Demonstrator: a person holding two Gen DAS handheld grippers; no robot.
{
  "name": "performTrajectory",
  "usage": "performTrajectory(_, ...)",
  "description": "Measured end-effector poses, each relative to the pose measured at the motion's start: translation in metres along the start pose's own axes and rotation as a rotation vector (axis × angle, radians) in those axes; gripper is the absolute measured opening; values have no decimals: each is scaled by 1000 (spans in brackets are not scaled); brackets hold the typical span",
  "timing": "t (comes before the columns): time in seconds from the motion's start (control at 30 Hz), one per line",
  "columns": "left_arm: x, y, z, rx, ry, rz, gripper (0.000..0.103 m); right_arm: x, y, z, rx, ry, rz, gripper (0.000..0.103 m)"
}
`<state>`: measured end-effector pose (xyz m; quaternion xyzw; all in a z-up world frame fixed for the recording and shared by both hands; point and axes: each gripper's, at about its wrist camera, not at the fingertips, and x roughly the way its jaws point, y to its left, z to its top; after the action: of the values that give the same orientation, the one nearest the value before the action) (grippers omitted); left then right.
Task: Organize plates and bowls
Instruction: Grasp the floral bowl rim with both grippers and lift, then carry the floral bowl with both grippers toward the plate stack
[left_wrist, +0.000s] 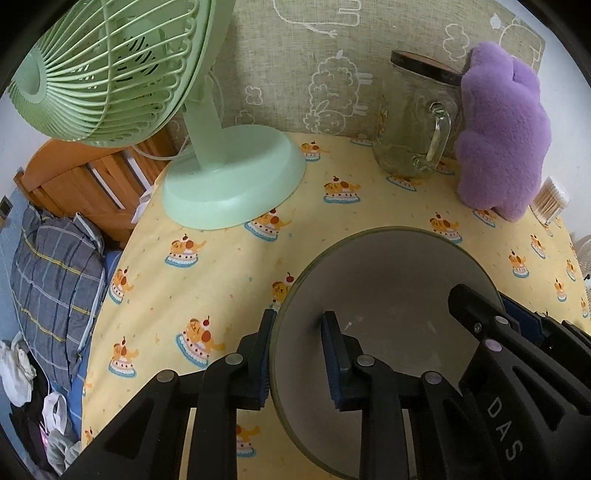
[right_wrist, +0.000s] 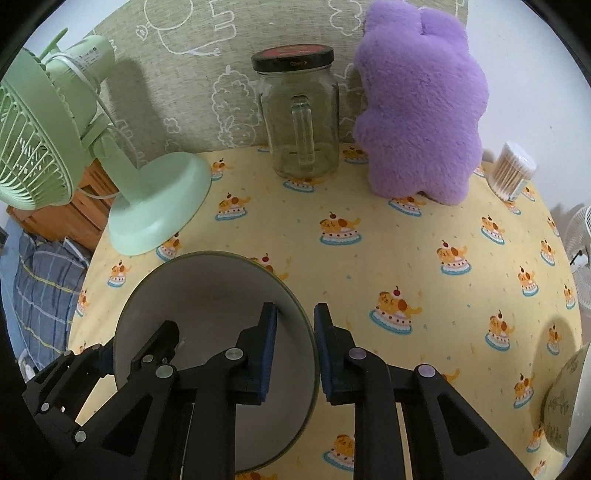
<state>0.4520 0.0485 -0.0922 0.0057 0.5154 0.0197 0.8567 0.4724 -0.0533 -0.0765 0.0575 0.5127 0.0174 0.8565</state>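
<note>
Soft, even daylight; fisheye-bent edges (corners black), perhaps slightly blurred.

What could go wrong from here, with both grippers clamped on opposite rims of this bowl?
1. The left gripper and right gripper each pinch only a thin strip of the bowl rim; uneven lifting could tilt it or let it slip.
2. The fan base sits close behind the bowl; swinging that way could knock it.
3. The glass jar and purple plush stand further back, so a long forward move risks toppling them.
</note>
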Motion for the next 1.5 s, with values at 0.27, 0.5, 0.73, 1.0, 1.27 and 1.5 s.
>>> performTrajectory(0.27, -18, -2, -9, 6, -2, -1, 22, -15, 0, -8, 8, 7, 0, 24)
performTrajectory(0.5, -45, -1, -17, 10, -28, -8, 22, -42, 0, -16, 17, -14, -5, 24)
performTrajectory(0.73, -82, 4, -28, 15, -57, -14, 22, -77, 5, -27, 27, -43, -5, 24)
performTrajectory(1.0, -129, 10, -46, 66, -77, -33, 22, -128, 10, -50, 56, -67, -22, 24)
performTrajectory(1.27, -165, 19, -68, 103, -104, -77, 22, -173, 19, -78, 62, -102, -66, 24)
performTrajectory(1.5, -193, 27, -94, 125, -127, -116, 23, -209, 26, -110, 84, -129, -106, 24)
